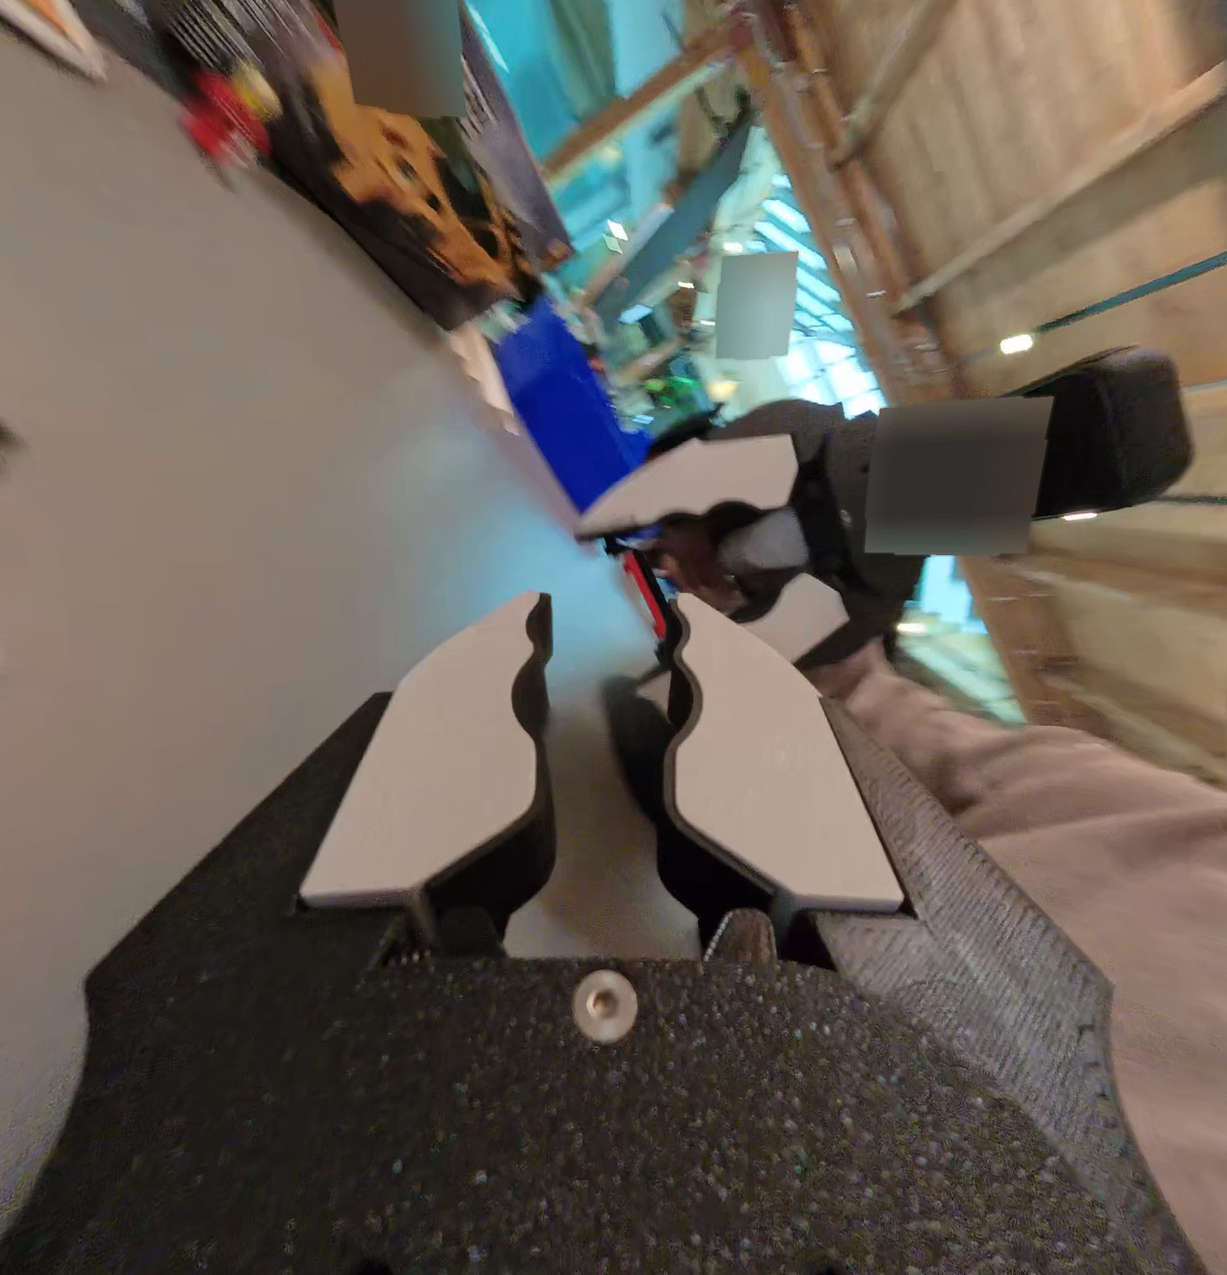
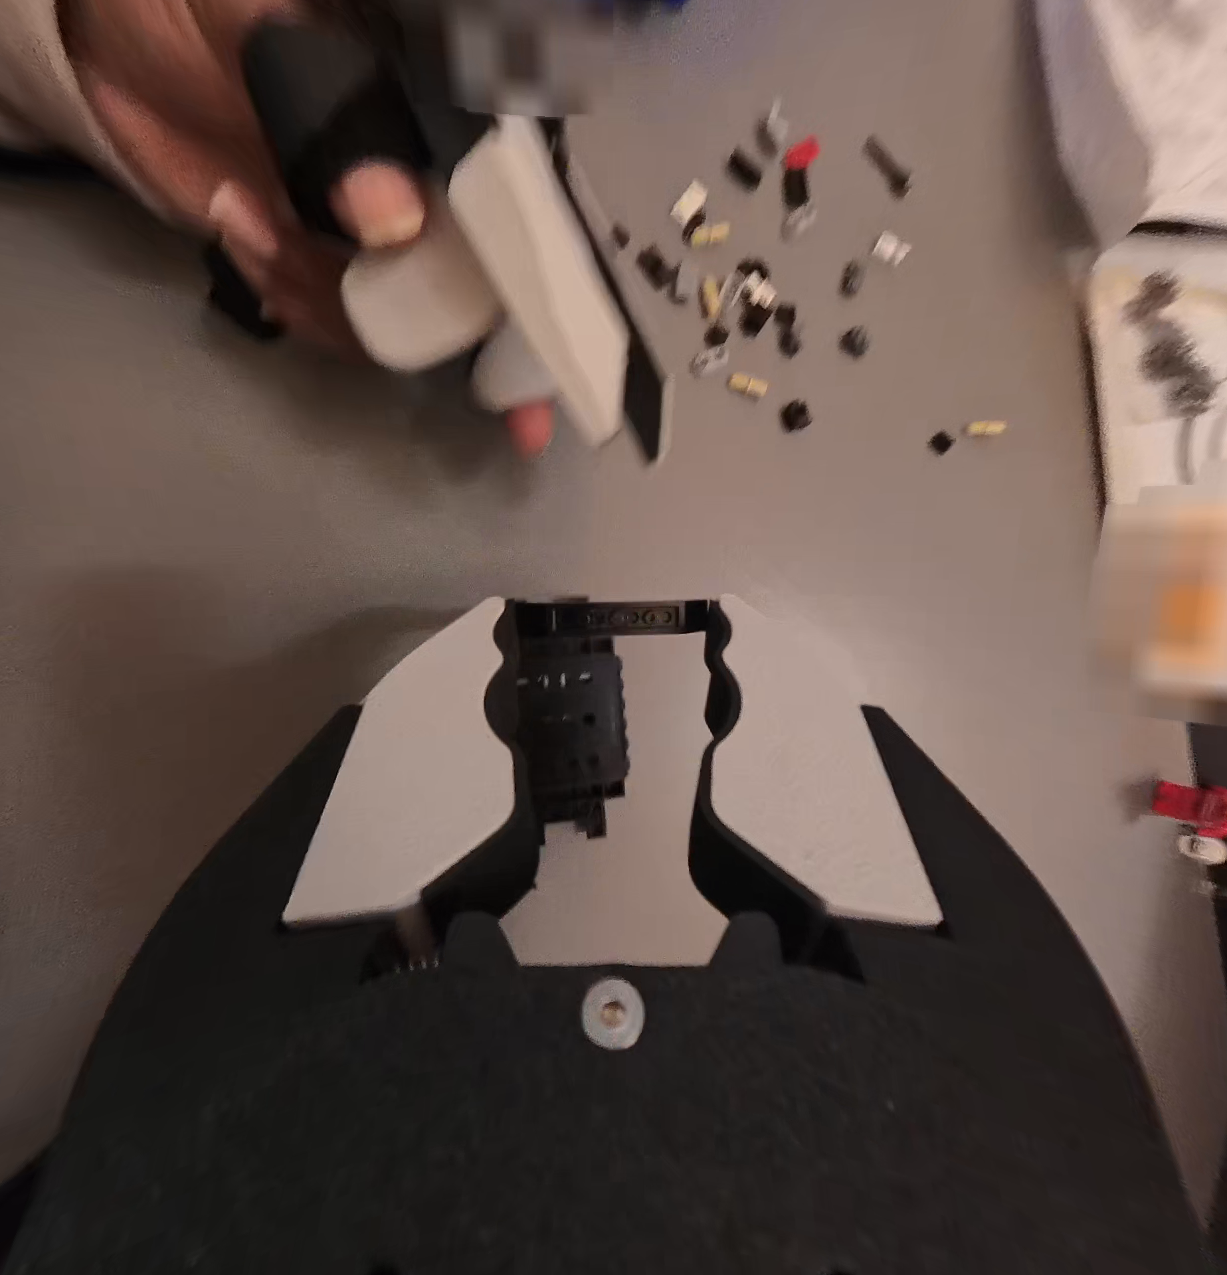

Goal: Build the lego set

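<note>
My right gripper [image 2: 616, 614] is shut on a black lego assembly [image 2: 583, 717], clamped across its long top plate between the fingertips and held above the grey table [image 2: 251, 552]. In the left wrist view this gripper [image 1: 655, 572] shows to the right, and the assembly [image 1: 642, 583] shows a red strip. My left gripper [image 1: 610, 607] is open and empty, its tips close beside the assembly. It also shows in the right wrist view [image 2: 638, 421], held by a hand, blurred. Several loose small pieces [image 2: 755, 290], black, grey and tan, with a red one [image 2: 801, 154], lie on the table beyond.
A lego box [image 1: 403, 179] with a dark printed front stands along the table's far edge, with a blue object [image 1: 562, 407] past it. White bags and paper [image 2: 1162, 345] lie at the right edge. A red figure [image 2: 1197, 807] sits at the right. Spacing between my two grippers at the tips: around 4 cm.
</note>
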`<state>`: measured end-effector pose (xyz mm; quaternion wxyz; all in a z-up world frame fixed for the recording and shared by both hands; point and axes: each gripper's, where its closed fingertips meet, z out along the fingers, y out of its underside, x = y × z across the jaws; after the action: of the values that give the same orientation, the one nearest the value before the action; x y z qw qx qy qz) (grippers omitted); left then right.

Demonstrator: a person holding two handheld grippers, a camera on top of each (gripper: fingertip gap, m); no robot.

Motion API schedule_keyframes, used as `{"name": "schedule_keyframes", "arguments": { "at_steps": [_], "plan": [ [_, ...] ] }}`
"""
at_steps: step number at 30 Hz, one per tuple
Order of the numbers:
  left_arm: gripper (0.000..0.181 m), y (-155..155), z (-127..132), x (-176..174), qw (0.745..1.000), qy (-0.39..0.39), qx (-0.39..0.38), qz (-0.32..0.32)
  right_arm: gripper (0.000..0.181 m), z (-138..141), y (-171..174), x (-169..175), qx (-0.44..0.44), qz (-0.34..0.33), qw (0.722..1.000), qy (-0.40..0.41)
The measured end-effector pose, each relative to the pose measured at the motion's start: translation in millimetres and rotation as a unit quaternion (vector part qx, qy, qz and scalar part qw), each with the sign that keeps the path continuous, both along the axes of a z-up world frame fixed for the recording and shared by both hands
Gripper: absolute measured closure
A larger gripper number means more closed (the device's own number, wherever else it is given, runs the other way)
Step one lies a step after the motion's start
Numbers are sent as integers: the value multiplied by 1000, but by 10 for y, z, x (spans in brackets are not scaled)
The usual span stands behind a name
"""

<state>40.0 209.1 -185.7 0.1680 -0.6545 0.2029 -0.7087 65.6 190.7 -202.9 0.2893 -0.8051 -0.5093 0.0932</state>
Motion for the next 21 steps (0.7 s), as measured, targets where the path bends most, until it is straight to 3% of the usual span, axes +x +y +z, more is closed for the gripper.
{"name": "schedule_keyframes", "arguments": {
  "at_steps": [2,6,21],
  "plan": [
    [152,180,-7,-97,998,28,49,39,129,-208,-66,-19,-41,13,999,-30],
    [153,282,27,-205,997,24,54,59,129,-568,-118,-38,-78,19,994,-67],
    [155,187,65,-200,996,29,80,22,129,-750,-161,-34,-117,13,988,-98]
  ]
}}
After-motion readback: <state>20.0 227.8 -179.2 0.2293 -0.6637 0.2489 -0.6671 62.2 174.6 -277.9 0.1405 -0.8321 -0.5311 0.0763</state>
